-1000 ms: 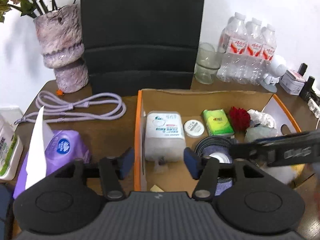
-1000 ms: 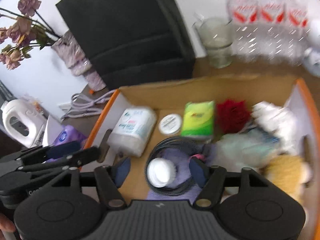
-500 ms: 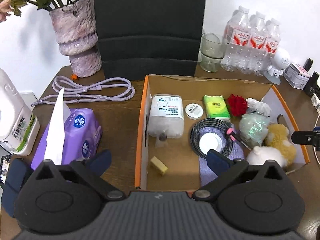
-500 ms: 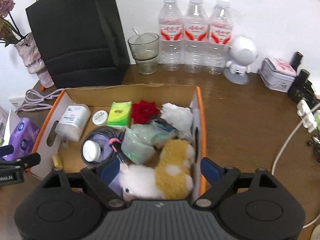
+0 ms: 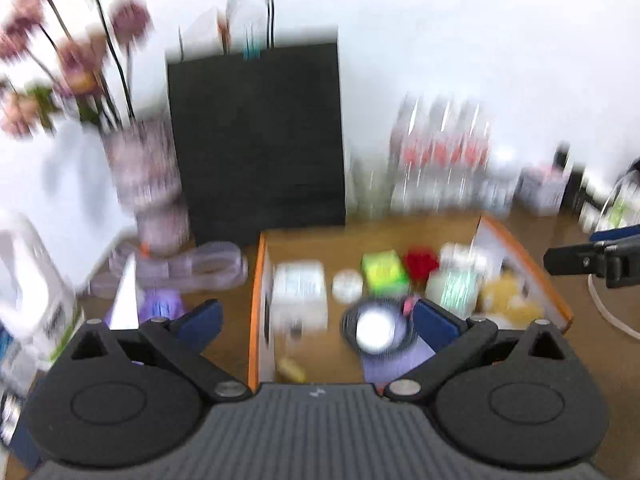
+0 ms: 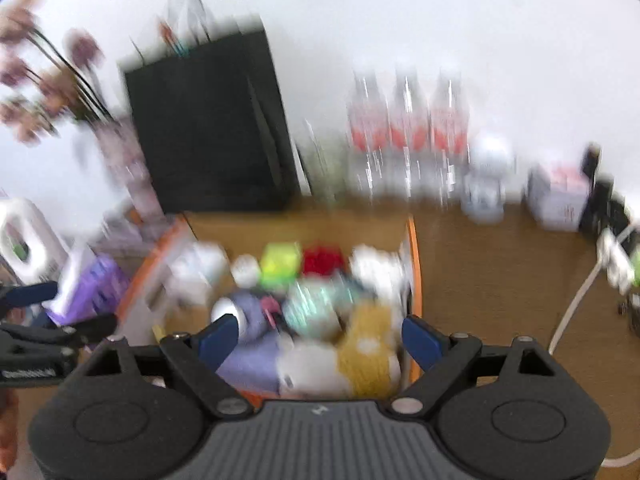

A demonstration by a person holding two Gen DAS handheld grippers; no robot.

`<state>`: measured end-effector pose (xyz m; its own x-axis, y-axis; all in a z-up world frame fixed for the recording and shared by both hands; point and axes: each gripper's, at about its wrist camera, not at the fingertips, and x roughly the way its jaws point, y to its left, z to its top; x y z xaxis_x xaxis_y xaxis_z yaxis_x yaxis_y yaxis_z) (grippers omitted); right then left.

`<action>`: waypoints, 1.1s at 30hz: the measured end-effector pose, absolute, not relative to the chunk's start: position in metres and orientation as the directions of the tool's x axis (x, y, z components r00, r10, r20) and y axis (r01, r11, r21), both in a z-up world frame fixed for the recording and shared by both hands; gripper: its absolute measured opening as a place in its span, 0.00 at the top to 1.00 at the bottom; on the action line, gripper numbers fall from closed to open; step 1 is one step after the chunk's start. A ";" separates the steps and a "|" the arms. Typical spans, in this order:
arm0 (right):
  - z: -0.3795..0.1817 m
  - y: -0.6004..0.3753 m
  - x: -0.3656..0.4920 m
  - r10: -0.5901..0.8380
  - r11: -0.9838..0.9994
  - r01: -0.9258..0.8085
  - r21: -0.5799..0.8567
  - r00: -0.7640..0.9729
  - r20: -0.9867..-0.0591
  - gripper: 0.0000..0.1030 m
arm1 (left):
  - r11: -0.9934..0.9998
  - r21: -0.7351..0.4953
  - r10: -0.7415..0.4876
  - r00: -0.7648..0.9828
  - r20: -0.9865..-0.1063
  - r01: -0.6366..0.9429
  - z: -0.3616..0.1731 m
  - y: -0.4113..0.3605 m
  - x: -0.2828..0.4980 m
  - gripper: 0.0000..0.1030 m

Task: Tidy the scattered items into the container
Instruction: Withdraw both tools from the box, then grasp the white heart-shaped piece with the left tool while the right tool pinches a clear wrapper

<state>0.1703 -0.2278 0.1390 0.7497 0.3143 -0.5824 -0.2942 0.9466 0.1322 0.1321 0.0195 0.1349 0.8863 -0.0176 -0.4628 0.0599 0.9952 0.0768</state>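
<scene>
Both grippers hang above the near edge of the desk (image 6: 500, 272) with their blue-tipped fingers spread wide and nothing between them. The left gripper (image 5: 316, 320) sits over the near left corner of the cardboard box (image 5: 256, 300), one finger outside the orange rim, the other above the coiled cable (image 5: 374, 326) inside. The right gripper (image 6: 316, 334) hovers over the box's near right end, above the yellow plush toy (image 6: 366, 354), which is inside.

Everything is smeared by motion blur, so small details are lost. Inside the box I can make out a white tub (image 5: 300, 290), a small round lid (image 5: 347, 285), a green packet (image 5: 384, 272), a red flower (image 5: 420, 264) and a pale crinkled bag (image 5: 454, 288). Just left of the box, on the desk, stands a purple tissue pack (image 5: 160, 306), with a white jug (image 5: 32, 292) at the far left edge. Behind those lies a lilac cord (image 5: 192, 266).

Further back, a black paper bag (image 5: 256, 140) stands against the wall, a vase of dried flowers (image 5: 148, 184) to its left, three water bottles (image 6: 406, 144) to its right, then a small white round-headed figure (image 6: 486, 172) and a tin (image 6: 558, 196).
</scene>
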 end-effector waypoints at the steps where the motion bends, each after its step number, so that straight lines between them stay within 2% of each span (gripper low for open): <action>1: 0.137 -0.228 0.157 0.321 0.944 -0.309 0.114 0.782 -0.534 0.13 | 0.996 0.071 -0.027 0.914 -0.404 0.061 0.129 0.021 0.121 0.00; 3: 0.126 -0.224 0.140 0.339 0.935 -0.348 0.071 0.816 -0.467 0.09 | 0.996 0.080 -0.017 0.936 -0.352 0.049 0.116 0.018 0.111 0.00; 7: 0.113 -0.210 0.137 0.318 0.939 -0.343 0.034 0.825 -0.468 0.09 | 0.990 0.134 0.019 0.923 -0.384 0.035 0.099 0.013 0.108 0.00; 10: 0.104 -0.216 0.120 0.320 0.943 -0.325 0.067 0.836 -0.446 0.09 | 0.997 0.074 0.010 0.927 -0.374 0.019 0.079 0.030 0.084 0.00; 13: 0.075 -0.225 0.091 0.379 0.924 -0.355 0.143 0.799 -0.467 0.13 | 1.000 0.010 -0.004 0.906 -0.423 0.009 0.046 0.047 0.068 0.00; 14: 0.064 -0.224 0.088 0.389 0.919 -0.365 0.149 0.778 -0.494 0.21 | 1.000 0.013 0.005 0.899 -0.437 0.000 0.036 0.050 0.068 0.02; 17: 0.032 -0.209 0.085 0.366 0.918 -0.383 0.102 0.722 -0.587 0.32 | 1.000 0.019 0.004 0.881 -0.474 0.006 0.015 0.053 0.076 0.10; 20: 0.011 -0.197 0.083 0.323 0.926 -0.374 0.053 0.711 -0.625 0.33 | 0.999 -0.016 -0.044 0.865 -0.500 0.042 0.006 0.053 0.084 0.16; 26: -0.004 -0.202 0.091 0.342 0.920 -0.381 0.088 0.675 -0.654 0.37 | 0.996 -0.040 -0.093 0.838 -0.538 0.085 -0.001 0.049 0.109 0.28; 30: -0.007 -0.203 0.092 0.358 0.918 -0.377 0.120 0.661 -0.659 0.38 | 0.993 -0.057 -0.114 0.811 -0.573 0.100 -0.005 0.047 0.125 0.43; 33: -0.008 -0.200 0.092 0.360 0.916 -0.383 0.115 0.666 -0.654 0.44 | 0.992 -0.073 -0.124 0.794 -0.594 0.100 -0.007 0.046 0.132 0.58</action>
<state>0.0921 -0.1997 -0.0081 0.6657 0.3602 -0.6535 -0.3835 0.9164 0.1146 0.1319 0.0459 -0.0073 0.7945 -0.1242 -0.5945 0.1003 0.9923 -0.0733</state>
